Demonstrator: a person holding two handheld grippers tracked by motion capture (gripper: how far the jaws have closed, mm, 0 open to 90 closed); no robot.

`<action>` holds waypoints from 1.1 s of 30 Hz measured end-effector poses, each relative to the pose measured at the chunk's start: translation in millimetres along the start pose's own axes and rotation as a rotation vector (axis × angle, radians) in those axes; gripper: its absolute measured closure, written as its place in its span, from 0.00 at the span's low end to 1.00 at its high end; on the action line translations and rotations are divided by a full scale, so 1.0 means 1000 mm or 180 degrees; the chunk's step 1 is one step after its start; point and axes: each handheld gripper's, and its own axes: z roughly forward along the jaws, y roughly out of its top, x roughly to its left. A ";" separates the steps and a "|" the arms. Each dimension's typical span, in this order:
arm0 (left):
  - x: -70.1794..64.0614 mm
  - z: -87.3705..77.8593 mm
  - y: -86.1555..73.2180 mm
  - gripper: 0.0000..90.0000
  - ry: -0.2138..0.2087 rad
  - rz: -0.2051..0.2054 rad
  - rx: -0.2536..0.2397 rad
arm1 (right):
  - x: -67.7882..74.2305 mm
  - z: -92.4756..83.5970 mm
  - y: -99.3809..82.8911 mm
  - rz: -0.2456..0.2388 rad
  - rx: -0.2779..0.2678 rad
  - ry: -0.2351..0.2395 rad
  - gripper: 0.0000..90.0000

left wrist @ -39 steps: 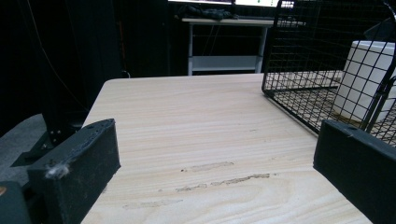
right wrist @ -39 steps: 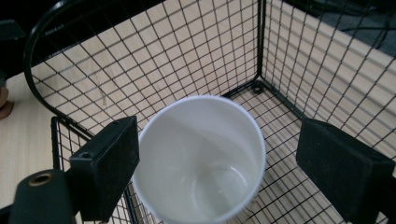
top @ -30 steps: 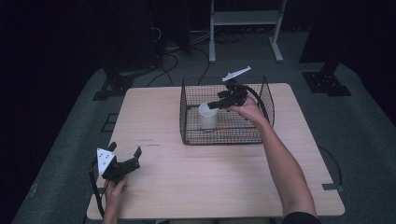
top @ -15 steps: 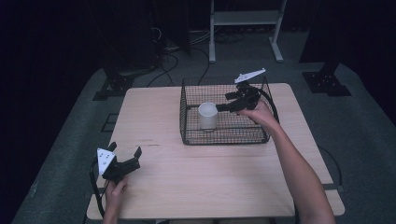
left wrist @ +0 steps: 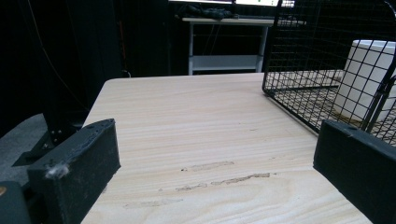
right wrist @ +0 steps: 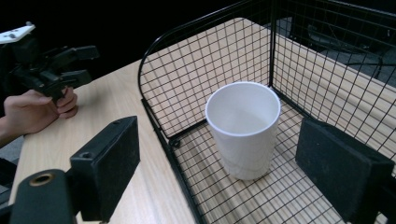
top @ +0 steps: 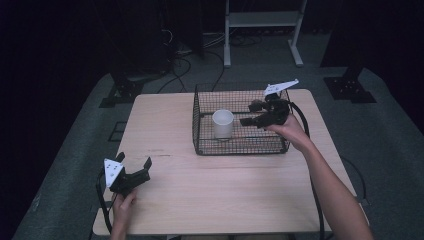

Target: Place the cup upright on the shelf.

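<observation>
While the right claw (top: pixel 248 114) is hovering released at the white cup's (top: pixel 223 123) three o'clock inside the wire basket (top: pixel 240 148), a careless sweep risks toppling the cup; the left claw (top: pixel 134 164) is lying released on the desk (top: pixel 225 190).

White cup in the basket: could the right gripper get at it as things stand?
Probably yes. The right gripper is open over the wire basket, whose top is open, and the white cup stands upright and alone, nothing between it and the jaws.
</observation>
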 end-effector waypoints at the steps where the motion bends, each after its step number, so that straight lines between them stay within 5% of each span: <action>1: 0.000 0.000 0.000 0.00 0.0000 0.0000 -0.0001 | 0.001 -0.002 -0.001 -0.0003 0.0030 0.0014 0.14; 33: -0.001 0.000 0.000 0.00 -0.0001 0.0023 0.0001 | 0.024 -0.037 -0.054 -0.0039 -0.0014 0.0141 0.15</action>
